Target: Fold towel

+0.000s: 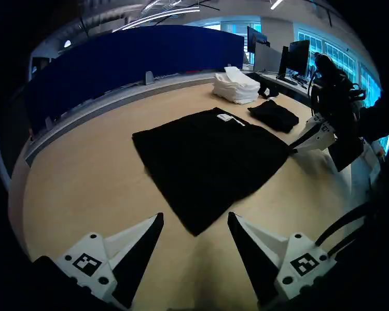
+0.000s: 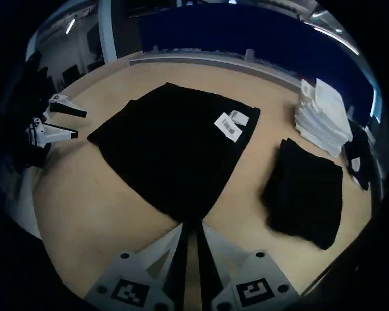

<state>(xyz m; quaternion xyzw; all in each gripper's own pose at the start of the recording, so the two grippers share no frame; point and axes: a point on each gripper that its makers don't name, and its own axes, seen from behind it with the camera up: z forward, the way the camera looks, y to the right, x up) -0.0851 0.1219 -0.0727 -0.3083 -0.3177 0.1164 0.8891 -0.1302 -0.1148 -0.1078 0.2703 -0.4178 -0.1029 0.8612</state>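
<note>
1. Left gripper (image 1: 195, 217): held low over the near edge of the table (image 1: 91, 171) and aimed toward the far edge. Its jaws stand wide apart and grasp nothing. One corner of the towel (image 1: 210, 155) lies on the table between the two fingertips, apart from both.

2. Right gripper (image 2: 191, 226): also low and level with the table, seen from its own view. Its fingers are drawn together to a thin slot, with the tips closed on another corner of the towel.

3. Towel: black, spread flat on the middle of the table, with white tags (image 2: 228, 126) on its upper face toward the far edge.

4. Other items: a folded black cloth (image 2: 306, 194) lies near the towel. A stack of white towels (image 2: 321, 116) sits toward the far edge by the blue partition (image 1: 132, 57).

5. Limits of view: black finger pads merge with black cloth, so the depth of the right gripper's bite cannot be made out. The hands holding both grippers are lost in dark areas at the image borders.
</note>
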